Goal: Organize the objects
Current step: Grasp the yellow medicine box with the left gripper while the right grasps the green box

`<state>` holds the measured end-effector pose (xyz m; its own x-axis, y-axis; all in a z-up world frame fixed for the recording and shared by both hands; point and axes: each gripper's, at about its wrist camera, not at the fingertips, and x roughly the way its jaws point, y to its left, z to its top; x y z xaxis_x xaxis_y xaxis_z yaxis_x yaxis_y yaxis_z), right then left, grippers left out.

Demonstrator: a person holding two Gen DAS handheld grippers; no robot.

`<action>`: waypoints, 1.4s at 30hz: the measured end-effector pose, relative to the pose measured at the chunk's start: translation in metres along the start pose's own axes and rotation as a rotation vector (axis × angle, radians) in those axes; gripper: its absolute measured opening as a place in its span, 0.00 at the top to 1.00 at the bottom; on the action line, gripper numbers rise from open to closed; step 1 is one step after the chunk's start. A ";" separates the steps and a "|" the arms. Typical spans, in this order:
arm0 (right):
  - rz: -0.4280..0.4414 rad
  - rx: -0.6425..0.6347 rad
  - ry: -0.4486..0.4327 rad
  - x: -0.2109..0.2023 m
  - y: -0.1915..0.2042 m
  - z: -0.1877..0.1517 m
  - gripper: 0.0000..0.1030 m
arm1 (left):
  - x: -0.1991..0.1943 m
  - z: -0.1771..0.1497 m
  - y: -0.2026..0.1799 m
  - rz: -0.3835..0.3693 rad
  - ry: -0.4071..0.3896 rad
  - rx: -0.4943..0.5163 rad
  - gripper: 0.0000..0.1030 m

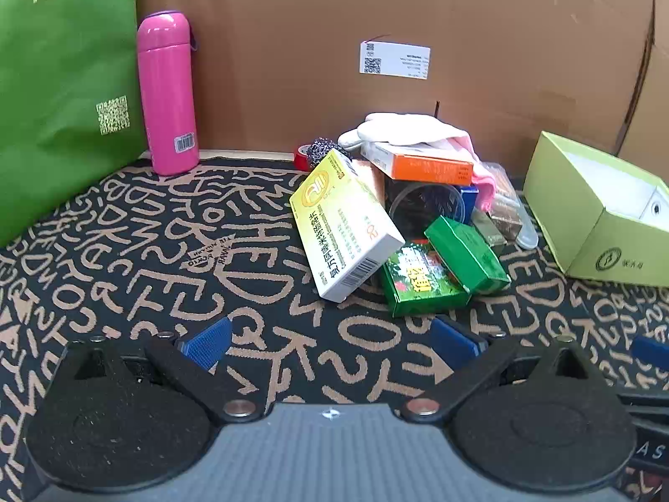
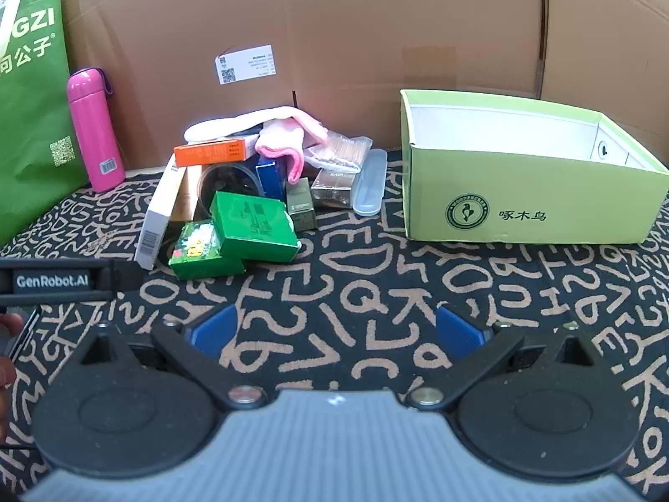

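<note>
Nearest the left wrist camera, the left gripper [image 1: 330, 341] was held low over the patterned table [image 1: 125, 259], its blue-padded fingers [image 1: 207, 341] spread wide apart with nothing between them. The right gripper [image 2: 336, 332] was likewise held over the table, its fingers [image 2: 460, 334] set apart and empty.

Just beyond the left gripper, a heap of small things was seen on the table. At its front, a small green box [image 1: 418, 284] was laid flat, with a second green box [image 1: 466, 253] resting partly on it. A white and yellow medicine box [image 1: 345, 226] was tilted against the heap's left side. Behind these, a clear round container [image 1: 426, 205] was lodged under an orange box [image 1: 422, 163], and a white and pink cloth [image 1: 412, 131] was draped over the top. A clear plastic case [image 2: 370, 186] was laid at the heap's right edge.

To the right of the heap, apart from it, an open light-green box [image 2: 531, 213] was stood on the table. Further back on the left, a pink bottle [image 1: 167, 92] was stood upright just beside a green bag [image 1: 62, 62]. Everything was backed by a cardboard wall [image 1: 418, 8].
</note>
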<state>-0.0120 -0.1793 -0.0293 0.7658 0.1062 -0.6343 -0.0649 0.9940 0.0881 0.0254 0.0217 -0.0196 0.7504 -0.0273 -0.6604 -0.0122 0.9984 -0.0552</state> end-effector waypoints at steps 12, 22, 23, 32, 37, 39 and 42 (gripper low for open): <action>0.068 -0.016 -0.006 0.015 0.003 0.001 0.00 | 0.019 0.026 0.025 -0.082 0.008 -0.111 0.00; 0.188 -0.068 -0.039 0.029 0.016 0.012 0.00 | 0.072 0.063 0.024 -0.118 0.016 -0.130 0.00; 0.207 -0.057 -0.038 0.031 0.016 0.014 0.00 | 0.081 0.062 0.026 -0.120 0.042 -0.131 0.00; 0.247 0.005 -0.018 0.079 0.013 0.043 0.00 | 0.098 0.045 0.031 -0.150 0.055 -0.067 0.00; 0.284 0.043 0.036 0.104 0.011 0.043 0.23 | 0.095 0.039 0.039 -0.201 0.043 -0.024 0.01; 0.287 0.021 0.021 0.100 0.013 0.038 0.36 | 0.089 0.036 0.044 -0.194 0.033 -0.028 0.13; 0.261 -0.022 -0.002 0.083 0.013 0.031 0.37 | 0.078 0.030 0.049 -0.181 0.041 0.006 0.28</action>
<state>0.0709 -0.1586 -0.0568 0.7225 0.3589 -0.5910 -0.2742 0.9334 0.2316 0.1035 0.0696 -0.0514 0.7121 -0.2088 -0.6703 0.1248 0.9772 -0.1719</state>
